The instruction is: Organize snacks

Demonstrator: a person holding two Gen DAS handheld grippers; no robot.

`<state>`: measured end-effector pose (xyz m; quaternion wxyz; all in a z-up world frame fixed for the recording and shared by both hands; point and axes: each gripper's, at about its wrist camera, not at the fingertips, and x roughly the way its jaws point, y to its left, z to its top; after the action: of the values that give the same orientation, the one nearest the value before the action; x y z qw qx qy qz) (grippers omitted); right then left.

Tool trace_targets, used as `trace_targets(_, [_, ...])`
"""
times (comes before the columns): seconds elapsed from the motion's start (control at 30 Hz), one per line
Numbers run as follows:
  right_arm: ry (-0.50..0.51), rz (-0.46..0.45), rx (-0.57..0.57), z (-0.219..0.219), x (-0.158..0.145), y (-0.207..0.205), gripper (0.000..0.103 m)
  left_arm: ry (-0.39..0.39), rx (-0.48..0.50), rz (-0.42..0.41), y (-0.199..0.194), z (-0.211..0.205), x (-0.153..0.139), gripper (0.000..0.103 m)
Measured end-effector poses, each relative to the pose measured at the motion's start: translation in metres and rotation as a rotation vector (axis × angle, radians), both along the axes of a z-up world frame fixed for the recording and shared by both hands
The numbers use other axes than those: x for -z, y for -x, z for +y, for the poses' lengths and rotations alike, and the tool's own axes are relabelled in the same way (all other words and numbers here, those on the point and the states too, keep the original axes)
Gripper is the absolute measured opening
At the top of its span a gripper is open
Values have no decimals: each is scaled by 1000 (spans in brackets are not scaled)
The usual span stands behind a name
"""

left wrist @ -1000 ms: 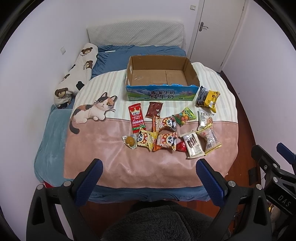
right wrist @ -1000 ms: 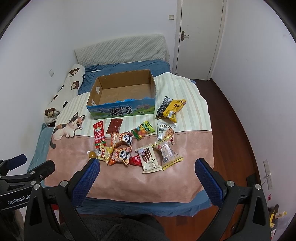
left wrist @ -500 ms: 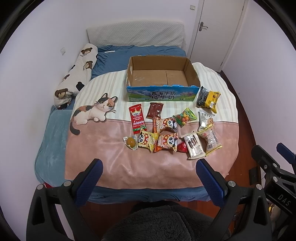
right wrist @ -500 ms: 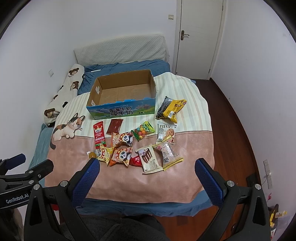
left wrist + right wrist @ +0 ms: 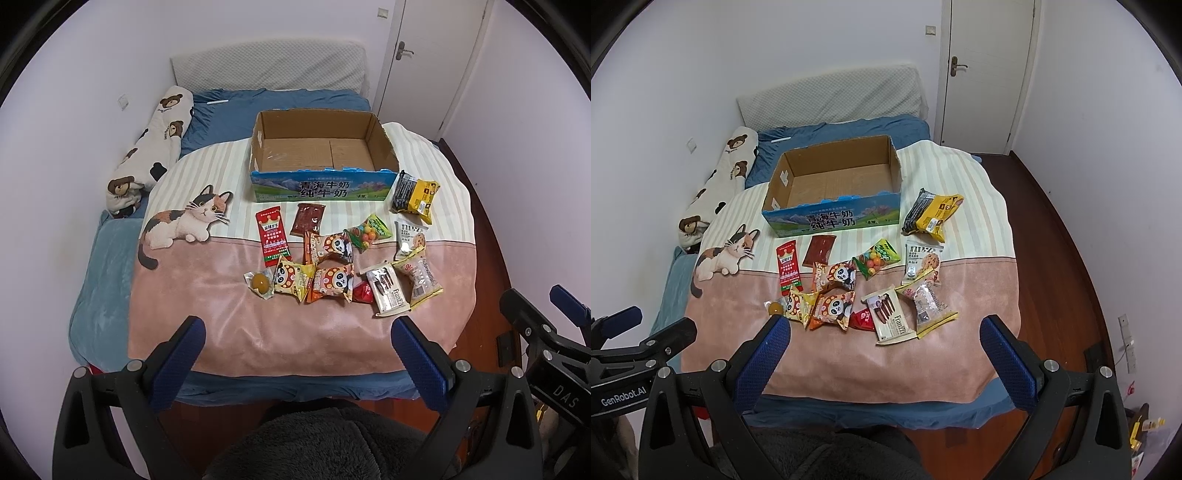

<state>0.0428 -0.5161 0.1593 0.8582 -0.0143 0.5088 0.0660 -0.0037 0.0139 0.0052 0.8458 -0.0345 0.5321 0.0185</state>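
Fingers (image 5: pixel 417 360) on both grippers spread wide, holding nothing.

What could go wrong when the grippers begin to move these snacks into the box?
1. The panda packets overlap their neighbours, so a grasp may drag two at once.
2. The red candy is partly hidden under other wrappers and easy to miss.
3. The cardboard box sits on a soft blanket; a push could probably shift it.
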Motion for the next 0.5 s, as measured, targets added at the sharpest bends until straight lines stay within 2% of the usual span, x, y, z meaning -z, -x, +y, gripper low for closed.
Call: trace_targets(0.5, [-8,9,-4,9,5,0,103,-11,3,-4,2,-4,3,103])
